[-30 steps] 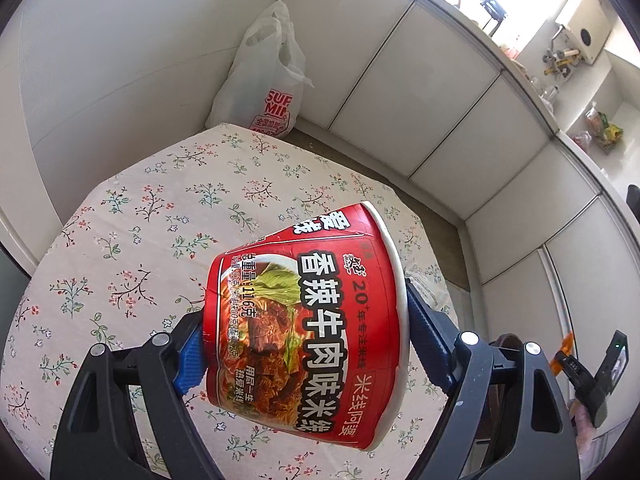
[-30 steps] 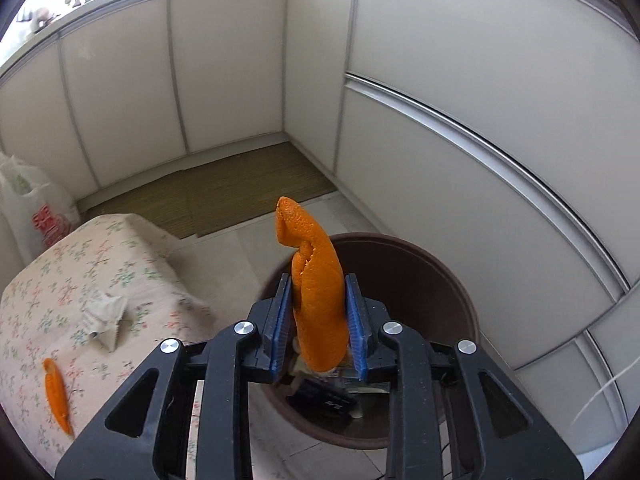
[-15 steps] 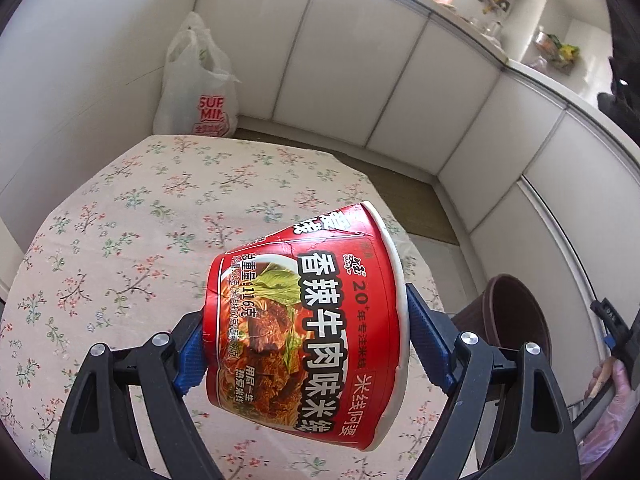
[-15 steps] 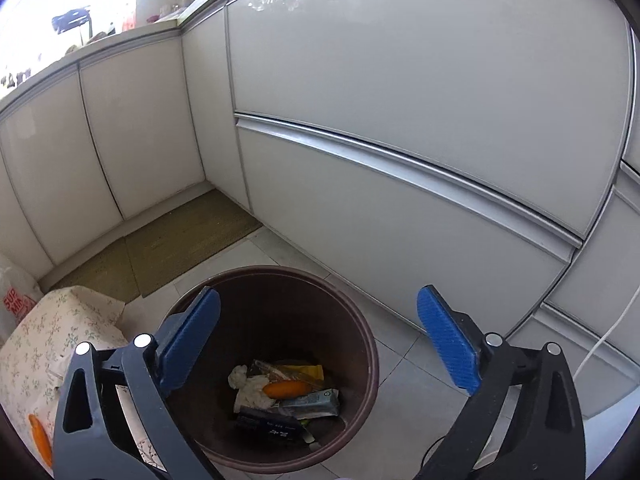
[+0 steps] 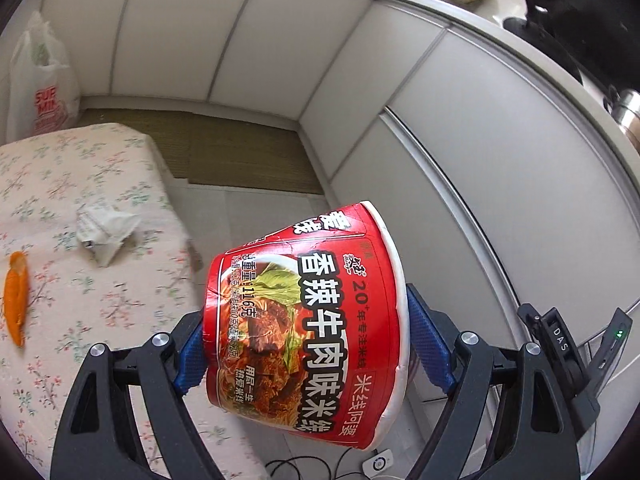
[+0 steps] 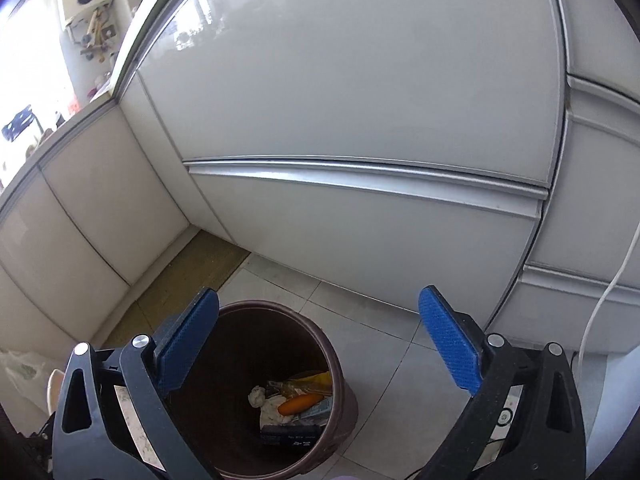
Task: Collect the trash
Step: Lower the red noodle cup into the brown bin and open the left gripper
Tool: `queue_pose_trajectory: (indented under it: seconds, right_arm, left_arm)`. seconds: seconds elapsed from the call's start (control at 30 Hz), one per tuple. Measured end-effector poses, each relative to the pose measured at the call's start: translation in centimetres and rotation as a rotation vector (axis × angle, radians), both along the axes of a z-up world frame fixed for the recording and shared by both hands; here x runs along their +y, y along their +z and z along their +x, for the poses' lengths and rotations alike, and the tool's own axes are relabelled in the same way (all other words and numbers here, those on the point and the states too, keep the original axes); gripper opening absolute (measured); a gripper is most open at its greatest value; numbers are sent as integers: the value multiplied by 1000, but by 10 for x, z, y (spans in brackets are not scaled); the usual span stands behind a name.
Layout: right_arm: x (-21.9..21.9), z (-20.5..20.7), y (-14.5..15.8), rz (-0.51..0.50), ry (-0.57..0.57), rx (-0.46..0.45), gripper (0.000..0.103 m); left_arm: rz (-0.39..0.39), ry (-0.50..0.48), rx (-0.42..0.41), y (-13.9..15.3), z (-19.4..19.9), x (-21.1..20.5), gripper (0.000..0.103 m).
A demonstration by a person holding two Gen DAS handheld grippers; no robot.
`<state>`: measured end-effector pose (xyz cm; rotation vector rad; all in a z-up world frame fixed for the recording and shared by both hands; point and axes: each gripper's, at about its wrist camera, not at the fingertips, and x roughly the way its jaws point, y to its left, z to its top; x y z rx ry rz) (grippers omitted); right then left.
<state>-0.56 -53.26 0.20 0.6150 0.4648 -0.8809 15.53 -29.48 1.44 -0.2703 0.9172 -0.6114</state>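
The left hand-held gripper (image 5: 304,344) is clenched on a red instant-noodle bowl (image 5: 308,328), its blue pads pressing the bowl's base and its white rim, so the bowl lies on its side in the air just past the right edge of the counter (image 5: 100,280), which wears a floral cloth. The right hand-held gripper (image 6: 320,340) stands wide apart and empty above the brown trash bin (image 6: 340,364) on the tiled floor; an orange peel (image 6: 300,403) lies among the rubbish inside.

The step in hand looks to be dropping the bowl into the bin. To do it well, the bowl should travel fully over the bin's mouth before the pads part, since a light, wide bowl dropped at the rim can bounce out. The right gripper would best clear away from the opening first, so the two do not meet. Tipping the bowl's open end downward may help it fall cleanly.

Near the counter's right edge a crumpled white wrapper (image 5: 106,234) and another orange peel (image 5: 17,298), at the left of the view, wait to be collected.
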Motion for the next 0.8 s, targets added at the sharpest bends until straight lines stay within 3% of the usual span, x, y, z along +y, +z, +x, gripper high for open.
queue_pose_trajectory:
  seconds: [0.13, 0.37, 0.63, 0.8]
  right_arm:
    - [-18, -11, -8, 88, -34, -38, 96]
    - [-30, -27, -5, 121, -107, -134, 96]
    - [-32, -29, -4, 141, -117, -158, 96]
    - [-26, -24, -2, 137, -87, -153, 96]
  left_arm:
    - [37, -87, -10, 3, -6, -60, 82]
    - [124, -190, 35, -11, -2, -123, 83]
    - [182, -186, 96, -41, -5, -128, 83]
    - [153, -174, 95, -38, -5, -110, 84]
